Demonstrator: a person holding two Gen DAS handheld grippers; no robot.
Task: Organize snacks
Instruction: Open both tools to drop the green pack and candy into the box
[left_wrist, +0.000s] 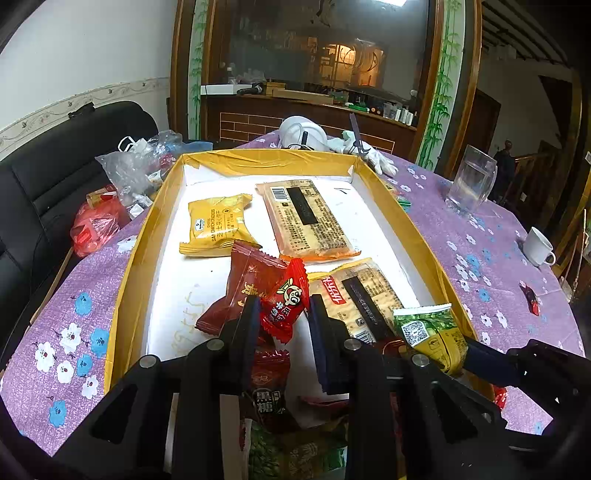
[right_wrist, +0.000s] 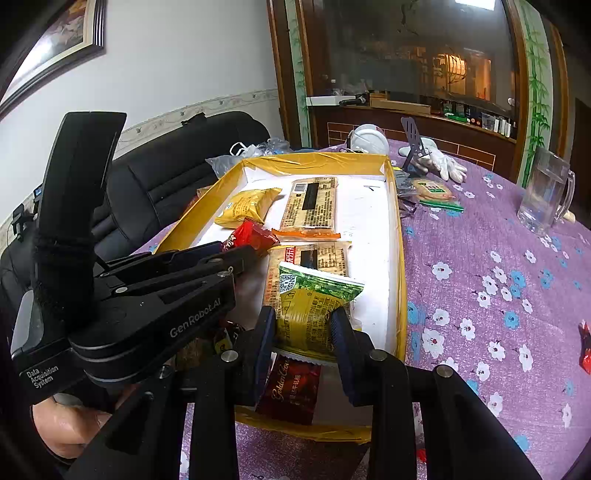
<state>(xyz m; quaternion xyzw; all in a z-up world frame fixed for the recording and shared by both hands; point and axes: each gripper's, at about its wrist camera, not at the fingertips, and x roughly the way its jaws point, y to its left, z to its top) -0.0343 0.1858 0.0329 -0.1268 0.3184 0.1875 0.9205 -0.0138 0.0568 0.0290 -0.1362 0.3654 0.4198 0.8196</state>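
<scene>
My left gripper (left_wrist: 282, 310) is shut on a bright red candy packet (left_wrist: 286, 299) above the near end of the yellow box (left_wrist: 266, 162). A darker red-brown packet (left_wrist: 247, 280) sits against it; I cannot tell whether that one is pinched too. Further right over the same box (right_wrist: 314, 162), my right gripper (right_wrist: 304, 317) is shut on a green and yellow snack packet (right_wrist: 314, 302). On the box's white floor lie a yellow cracker packet (left_wrist: 218, 225), two long cracker packs (left_wrist: 306, 218) (left_wrist: 362, 295) and a dark brown packet (right_wrist: 291, 387).
The box rests on a purple flowered tablecloth (right_wrist: 480, 277). A glass mug (right_wrist: 546, 192), a white cup (left_wrist: 539, 247) and loose red candies (left_wrist: 532, 299) are on the right. White gloves (right_wrist: 443, 162) and a phone stand (right_wrist: 413, 144) lie behind. Plastic bags (left_wrist: 136, 170) and a black sofa (left_wrist: 55, 177) are left.
</scene>
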